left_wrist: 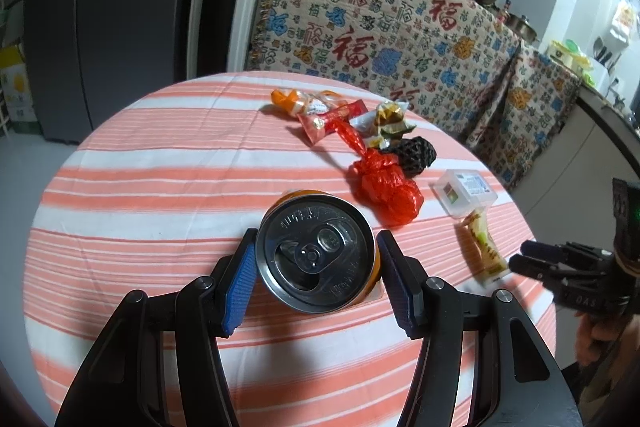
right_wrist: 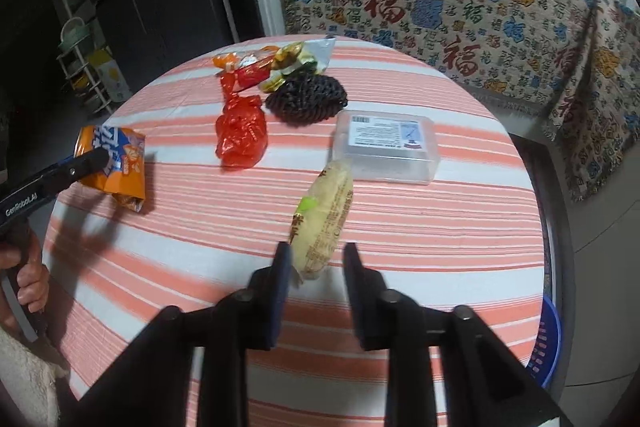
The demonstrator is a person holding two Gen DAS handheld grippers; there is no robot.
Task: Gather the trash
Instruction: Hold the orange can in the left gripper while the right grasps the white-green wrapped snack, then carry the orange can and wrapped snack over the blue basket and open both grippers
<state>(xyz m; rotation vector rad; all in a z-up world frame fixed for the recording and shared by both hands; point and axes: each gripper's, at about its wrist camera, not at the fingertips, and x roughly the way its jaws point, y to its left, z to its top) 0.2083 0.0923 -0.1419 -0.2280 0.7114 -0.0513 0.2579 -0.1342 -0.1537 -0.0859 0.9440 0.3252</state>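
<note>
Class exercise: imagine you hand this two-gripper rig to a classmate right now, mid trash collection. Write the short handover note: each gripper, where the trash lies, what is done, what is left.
Left gripper: shut on the orange drink can, held above the striped table.
Right gripper: open, nothing gripped; the pale yellow snack wrapper lies on the cloth with its near end between the fingers.
On the table: red plastic bag, black mesh ball, clear plastic box, pile of candy wrappers.
Done: can picked up.
Left: bin the can, then collect the rest. A blue basket shows past the table's right edge; possibly the bin.
</note>
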